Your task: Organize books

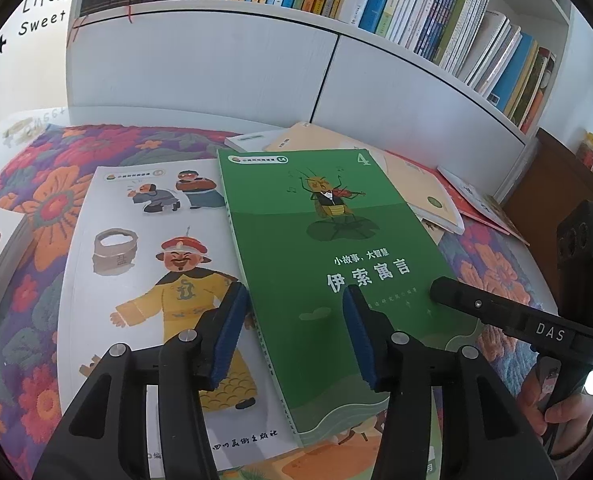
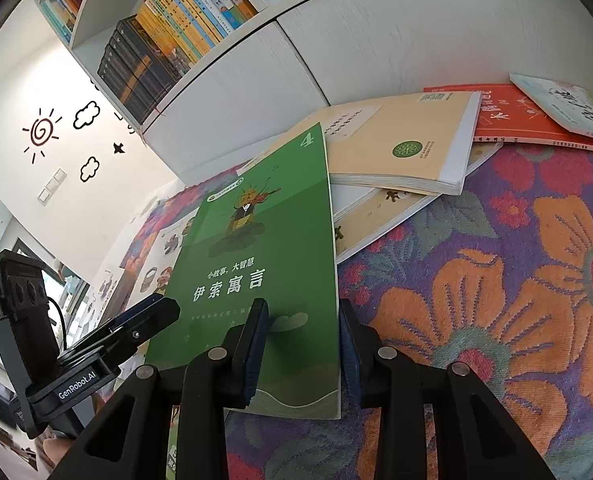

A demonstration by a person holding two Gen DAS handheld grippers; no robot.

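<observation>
Flowery cloth (image 2: 496, 280) covers the table under a white bookshelf (image 1: 256, 60) full of books. My green book w/ the cricket (image 1: 316, 260) lies flat on top of the white book w/ the yellow-robe man (image 1: 144, 264), so I think I'm making one neat pile. My left gripper (image 1: 292, 328) sits over its left edge, jaws apart, not squeezing. My right gripper (image 2: 302, 352) sits over its right edge, also apart & holding nothing. Tan book (image 2: 396, 152) & red book (image 2: 516, 120) wait behind, maybe next.
</observation>
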